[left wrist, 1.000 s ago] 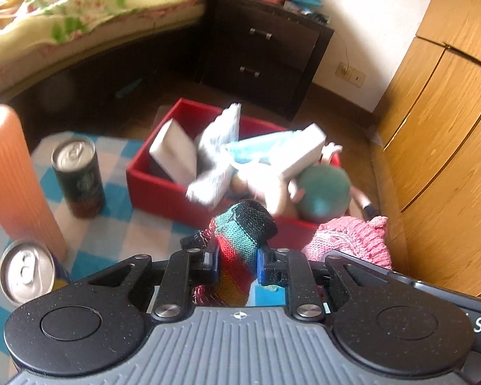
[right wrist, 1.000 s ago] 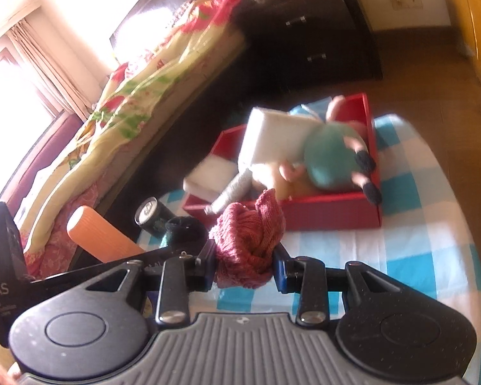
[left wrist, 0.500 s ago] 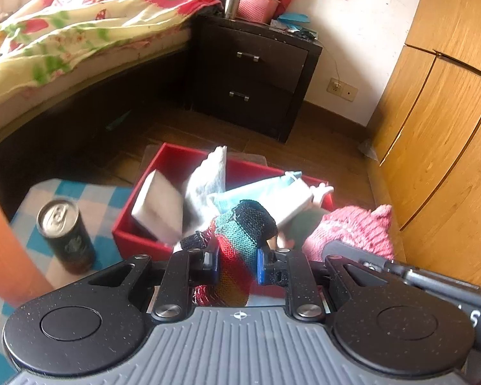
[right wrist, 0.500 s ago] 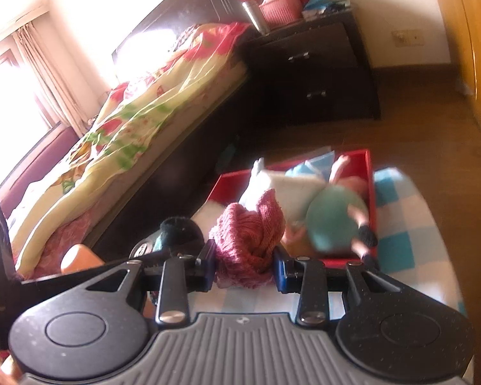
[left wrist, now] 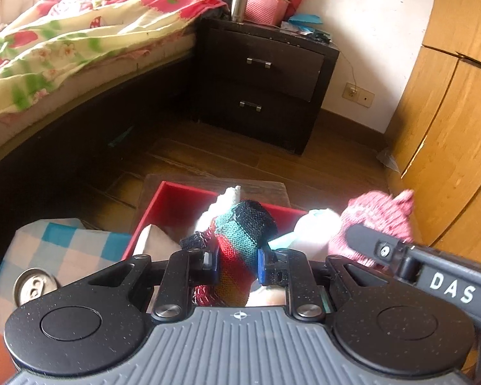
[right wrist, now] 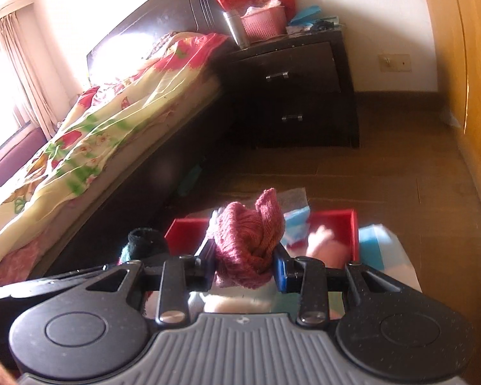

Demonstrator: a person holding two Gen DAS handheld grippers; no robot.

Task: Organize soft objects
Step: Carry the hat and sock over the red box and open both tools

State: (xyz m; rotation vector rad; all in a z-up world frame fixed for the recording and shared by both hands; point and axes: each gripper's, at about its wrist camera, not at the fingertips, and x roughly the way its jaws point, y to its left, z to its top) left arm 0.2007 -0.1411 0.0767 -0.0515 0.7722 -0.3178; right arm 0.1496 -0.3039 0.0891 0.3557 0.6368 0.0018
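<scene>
The left tool [left wrist: 235, 261] is nearly closed and pinches a striped knit sock [left wrist: 240, 240], which stands up between its pads with the dark cuff on top. The right tool [right wrist: 245, 264] is also nearly closed, and it holds a bunched pink knit sock [right wrist: 250, 240].

The red box [left wrist: 173, 205] sits on the checked counter [left wrist: 67, 250], ahead of and below both tools. It already holds other soft things (white and light blue, but too blurred to name). The two tools are side by side, and neither looks clearly nearer to the box.

In my judgement, the next move depends on this: each sock hangs in front of the box opening, so the tools should go forward and down over the box wall before the pads let go. A drink can [left wrist: 35, 285] stands on the counter left of the box, just beside the left tool's way.
</scene>
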